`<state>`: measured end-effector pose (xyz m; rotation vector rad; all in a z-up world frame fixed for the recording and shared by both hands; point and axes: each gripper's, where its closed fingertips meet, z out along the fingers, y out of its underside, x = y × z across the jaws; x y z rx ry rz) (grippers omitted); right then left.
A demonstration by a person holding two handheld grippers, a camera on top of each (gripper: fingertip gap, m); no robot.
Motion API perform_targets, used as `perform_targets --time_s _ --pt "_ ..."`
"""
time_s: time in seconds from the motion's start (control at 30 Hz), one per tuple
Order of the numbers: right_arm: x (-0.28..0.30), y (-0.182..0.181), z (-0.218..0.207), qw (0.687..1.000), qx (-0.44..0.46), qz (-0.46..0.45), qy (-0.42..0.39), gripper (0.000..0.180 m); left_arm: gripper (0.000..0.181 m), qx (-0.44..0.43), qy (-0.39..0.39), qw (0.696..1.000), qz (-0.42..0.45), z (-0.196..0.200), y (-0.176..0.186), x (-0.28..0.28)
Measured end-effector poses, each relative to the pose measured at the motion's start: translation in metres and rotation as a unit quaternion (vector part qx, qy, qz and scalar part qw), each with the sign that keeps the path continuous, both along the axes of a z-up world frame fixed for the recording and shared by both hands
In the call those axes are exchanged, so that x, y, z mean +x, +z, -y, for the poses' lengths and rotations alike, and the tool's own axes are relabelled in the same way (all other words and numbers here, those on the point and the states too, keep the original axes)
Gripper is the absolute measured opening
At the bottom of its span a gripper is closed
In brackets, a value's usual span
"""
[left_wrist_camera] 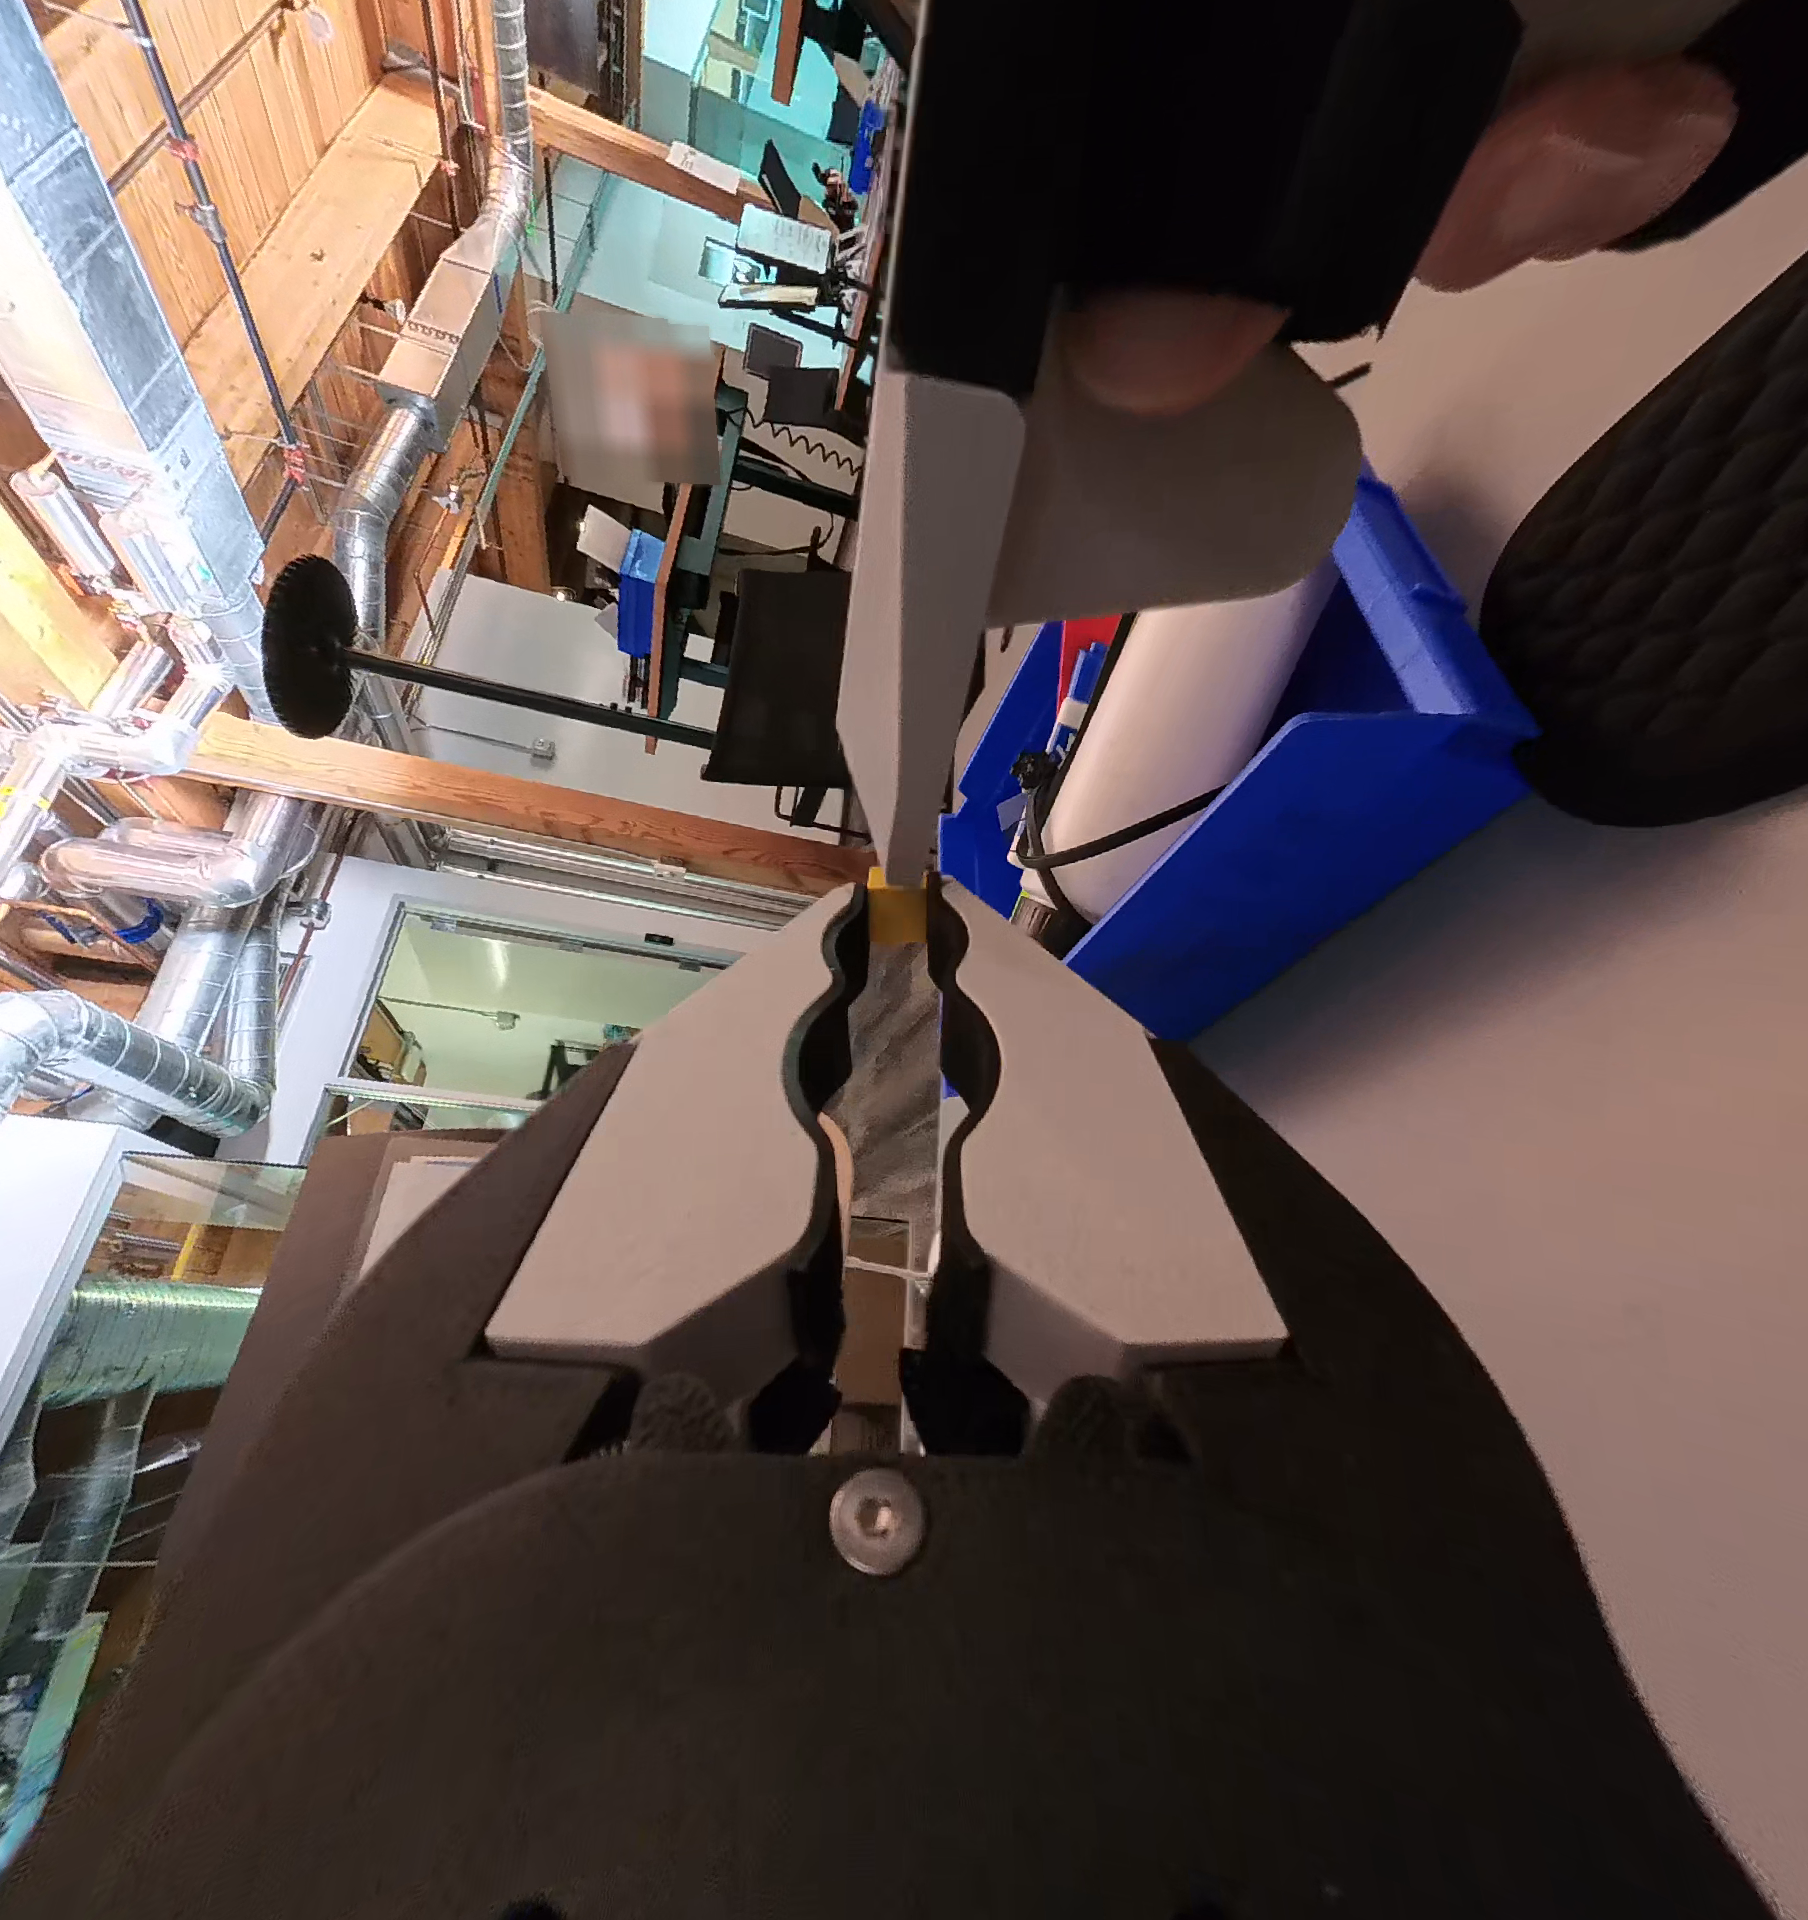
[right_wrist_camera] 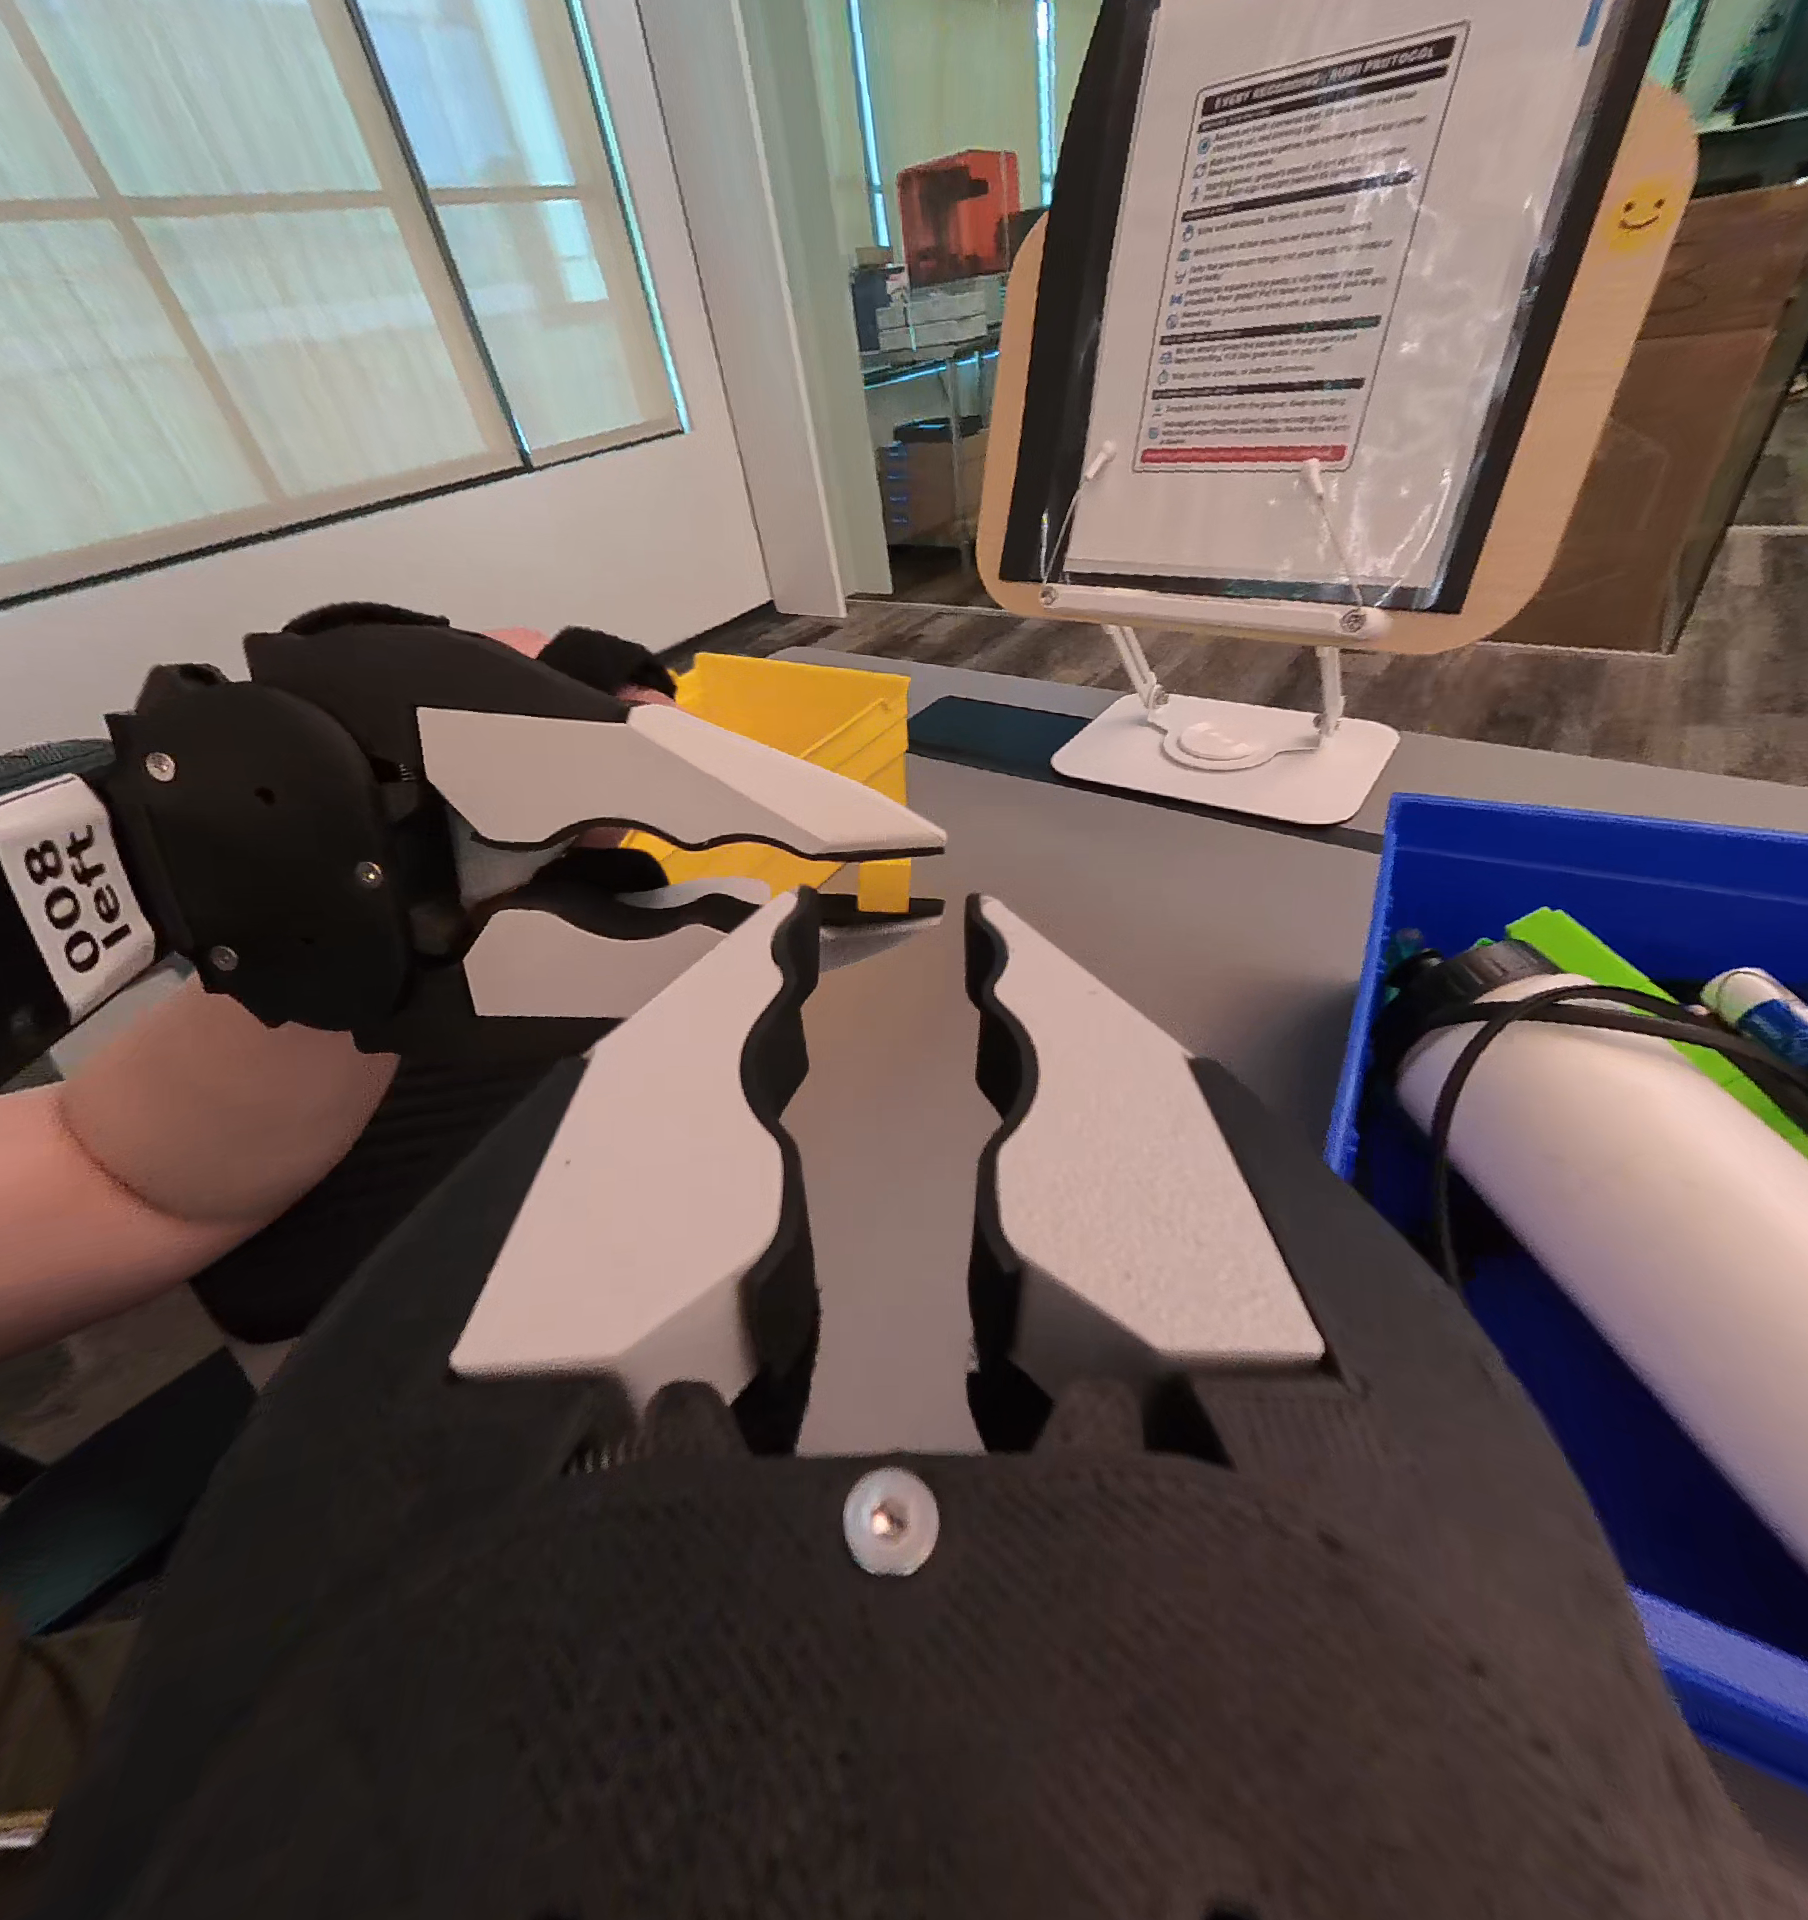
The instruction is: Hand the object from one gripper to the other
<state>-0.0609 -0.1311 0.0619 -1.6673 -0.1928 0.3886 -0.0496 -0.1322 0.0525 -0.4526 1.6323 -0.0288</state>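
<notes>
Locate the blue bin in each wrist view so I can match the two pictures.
Left wrist view: the blue bin sits right of centre, just beyond the left hand-held gripper, which pinches a yellow block.
Right wrist view: the blue bin fills the right edge, to the right of the open right hand-held gripper.
Shared landmark: the white bottle lying in the bin, with a black cable over it.

Grey desk [right_wrist_camera: 1139,894]; blue bin [right_wrist_camera: 1606,862]; yellow bin [right_wrist_camera: 806,717]; white bottle [right_wrist_camera: 1658,1226]; light-grey claw fingers [right_wrist_camera: 619,1174] with black wavy pads [right_wrist_camera: 780,1049].
</notes>
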Motion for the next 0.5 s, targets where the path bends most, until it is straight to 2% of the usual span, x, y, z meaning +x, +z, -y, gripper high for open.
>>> perform_targets --time_s 0.5 --pt "-0.001 -0.012 -0.005 0.998 -0.02 -0.042 0.036 0.015 0.008 -0.009 -0.008 1.0 -0.024 0.007 -0.01 0.003"
